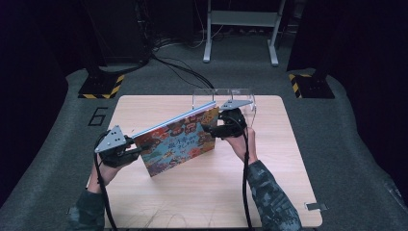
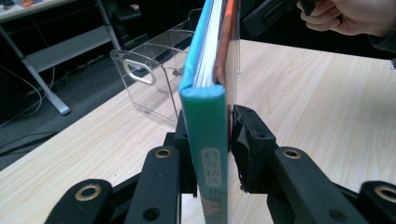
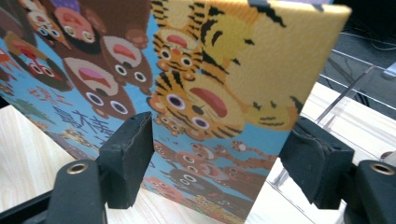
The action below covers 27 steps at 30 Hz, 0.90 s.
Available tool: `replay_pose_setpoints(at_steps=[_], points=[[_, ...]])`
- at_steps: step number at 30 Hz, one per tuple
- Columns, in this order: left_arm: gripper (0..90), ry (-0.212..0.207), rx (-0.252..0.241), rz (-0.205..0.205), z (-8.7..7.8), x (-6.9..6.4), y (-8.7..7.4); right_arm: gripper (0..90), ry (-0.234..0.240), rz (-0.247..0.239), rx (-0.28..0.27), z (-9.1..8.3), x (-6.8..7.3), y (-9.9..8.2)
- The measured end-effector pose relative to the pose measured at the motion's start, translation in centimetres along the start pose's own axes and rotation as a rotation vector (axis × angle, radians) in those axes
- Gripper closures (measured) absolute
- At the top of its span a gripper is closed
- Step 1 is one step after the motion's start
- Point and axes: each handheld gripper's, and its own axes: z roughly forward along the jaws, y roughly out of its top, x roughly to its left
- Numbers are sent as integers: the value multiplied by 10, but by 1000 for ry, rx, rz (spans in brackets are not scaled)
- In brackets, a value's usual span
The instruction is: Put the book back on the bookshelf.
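- Black jaws of the left gripper (image 2: pixel 212 154) are seen closest in the left gripper view, clamped on the teal spine of a large, thin picture book with a colourful cartoon-animal cover (image 1: pixel 175 140); the pads are pressed against both sides at the spine's lower end.
- Held this way, the book is kept on edge and tilted, its lower corner close to the light wooden table (image 1: pixel 202 192) near the middle, its top edge slanting up toward the far edge.
- At the book's other end, the right gripper (image 3: pixel 224 158) is held with its jaws spread wide; the cover's outer edge is seen between the pads, which are not pressed on it.
- Behind the book, a clear plastic box with an oval handle cut-out (image 2: pixel 149 84) is stood at the table's far edge, right of centre; the book's far corner is placed just beside its open top.
- Bare wood is left along the near edge, at the near right corner and along the right edge, so room is given on those sides.
- Less room is left at the left edge, where the left gripper and the person's hand are kept.
- A small grey tab (image 1: pixel 316 206) is stuck near the near right corner.
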Motion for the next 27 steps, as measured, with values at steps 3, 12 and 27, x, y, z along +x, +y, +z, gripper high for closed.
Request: replay_pose_setpoints(at_steps=[3,12,27], points=[[716,-8,-3,-2,1,4,1,267,-6,-12,-6,0,1,1],[678,-39,65,-58,6,11,18,231,11,14,-10,1,1,3],[565,-115,149,-2,31,9,51,243,3,23,-14,2,0,5]])
